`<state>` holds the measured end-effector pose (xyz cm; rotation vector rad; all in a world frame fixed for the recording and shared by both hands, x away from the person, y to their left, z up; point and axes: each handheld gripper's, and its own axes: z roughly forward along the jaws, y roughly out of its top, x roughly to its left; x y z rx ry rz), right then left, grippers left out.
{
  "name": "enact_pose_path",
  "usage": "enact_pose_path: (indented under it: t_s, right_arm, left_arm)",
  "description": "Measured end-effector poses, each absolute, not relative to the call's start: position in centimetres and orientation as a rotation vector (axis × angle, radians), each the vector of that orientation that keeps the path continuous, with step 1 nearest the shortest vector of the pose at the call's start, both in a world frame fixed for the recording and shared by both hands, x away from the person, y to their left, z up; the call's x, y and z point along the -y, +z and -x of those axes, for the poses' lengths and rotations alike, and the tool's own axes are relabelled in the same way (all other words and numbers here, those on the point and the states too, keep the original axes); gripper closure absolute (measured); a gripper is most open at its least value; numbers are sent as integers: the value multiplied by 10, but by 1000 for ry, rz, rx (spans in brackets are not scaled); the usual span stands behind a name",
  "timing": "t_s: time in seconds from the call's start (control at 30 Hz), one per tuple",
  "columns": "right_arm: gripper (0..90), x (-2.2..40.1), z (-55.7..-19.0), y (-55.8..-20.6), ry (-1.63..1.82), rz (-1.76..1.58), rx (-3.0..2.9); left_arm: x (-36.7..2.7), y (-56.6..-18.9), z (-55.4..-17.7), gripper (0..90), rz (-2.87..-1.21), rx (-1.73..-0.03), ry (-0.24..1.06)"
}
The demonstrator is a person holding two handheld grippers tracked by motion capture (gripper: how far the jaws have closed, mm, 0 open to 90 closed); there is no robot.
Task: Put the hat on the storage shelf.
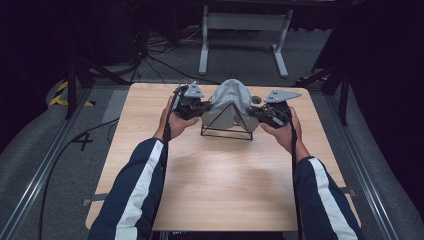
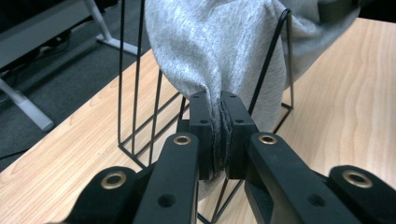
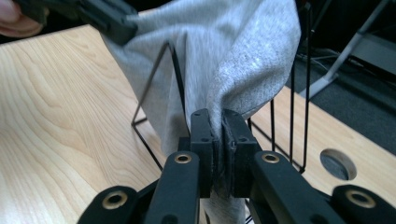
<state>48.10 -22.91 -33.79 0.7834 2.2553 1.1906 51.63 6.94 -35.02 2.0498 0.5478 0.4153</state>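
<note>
Cloth: I am seeing the grey cloth (image 1: 229,100) draping over the black wire rack (image 1: 226,131), covering its peak and hanging down both sides.
Rack: it is standing on the wooden table (image 1: 210,180), toward the far edge, between my two hands.
Left gripper (image 2: 219,135): I am clamping its jaws on a bunched fold of the cloth at the rack's left side.
Right gripper (image 3: 218,144): its jaws are likewise pinching cloth on the right side.
Table hole (image 3: 339,164): it is lying just beyond the rack.
</note>
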Motion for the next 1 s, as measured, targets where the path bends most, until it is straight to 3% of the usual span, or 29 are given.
enact_pose_path:
  t_s: [0.03,0.13,0.23,0.37,0.5,0.63,0.77,0.83,0.9,1.0]
  right_arm:
    - [842,229,-481,-341,1191,-791,-2255]
    - [832,231,-480,-344,1235,-811,-2246]
    - [715,237,-477,-343,1284,-839,-2219]
    - [594,245,-475,-350,1298,-848,-2240]
    - [539,250,-478,-367,1271,-895,-2286]
    - [570,249,-482,-382,1209,-922,-2303]
    - [697,245,-488,-396,1165,-936,-2317]
    - [807,243,-488,-400,1138,-913,-2320]
    - [848,242,-487,-402,1123,-908,-2322]
    - [860,242,-487,-403,1106,-900,-2325]
  left_arm:
    - [-71,-351,-516,839,-2021,-563,409]
    - [-75,-353,-515,678,-1992,-578,392]
    - [-84,-359,-509,499,-1984,-576,362]
    - [-90,-370,-509,434,-2005,-588,335]
    - [-85,-381,-514,431,-2047,-601,306]
    - [-75,-392,-521,518,-2116,-655,318]
    - [-70,-401,-527,651,-2131,-649,297]
    - [-67,-402,-527,765,-2155,-647,322]
    - [-66,-403,-527,850,-2166,-646,324]
    - [-66,-404,-528,869,-2173,-643,343]
